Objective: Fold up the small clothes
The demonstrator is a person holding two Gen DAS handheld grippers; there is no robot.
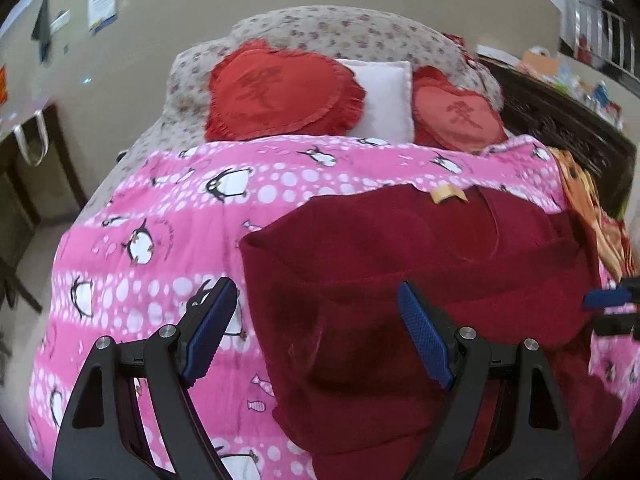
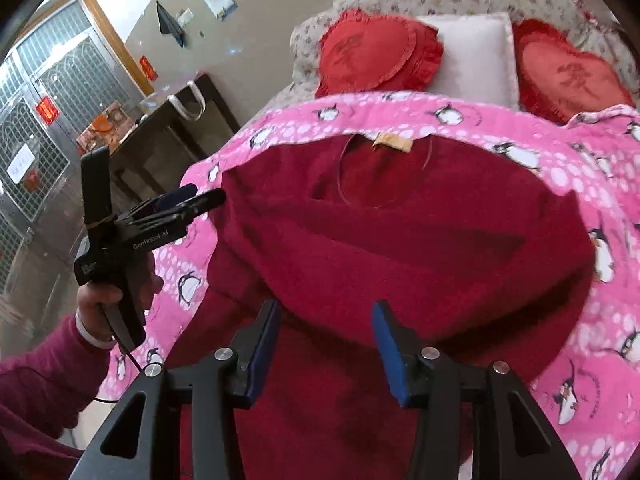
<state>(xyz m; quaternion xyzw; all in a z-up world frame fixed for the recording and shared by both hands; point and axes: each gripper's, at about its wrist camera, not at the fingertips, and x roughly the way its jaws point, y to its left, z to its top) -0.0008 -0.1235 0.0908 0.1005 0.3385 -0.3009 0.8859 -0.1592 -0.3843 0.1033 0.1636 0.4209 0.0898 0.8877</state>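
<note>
A dark red knitted sweater [image 1: 420, 280] lies partly folded on a pink quilt printed with penguins and white dots [image 1: 160, 220], which covers a bed. The sweater's neckline, marked by a small tan label [image 2: 392, 142], points toward the head of the bed, so the garment's long axis runs away from both cameras, from the near hem up to the collar. A fold crosses the garment from side to side, and both side edges look tucked inward. The left gripper [image 1: 316, 332] hangs just above the sweater's left edge with its blue-padded fingers spread wide and nothing between them; one finger is over the quilt and the other over the red knit. The right gripper [image 2: 326, 348] hovers over the near middle of the sweater, its jaws likewise apart and empty. In the right wrist view the left gripper appears from the side, held in a hand with a maroon sleeve, its tips right at the sweater's left corner. Judging by this, the left side sits nearest a graspable edge, while the right side would need to move outward or down to the hem. Beyond the quilt sit two red heart-shaped cushions [image 1: 280, 92] flanking a white pillow [image 1: 386, 98] against a floral headboard [image 1: 340, 28]. A dark wooden table [image 2: 168, 132] stands beside the bed.
</note>
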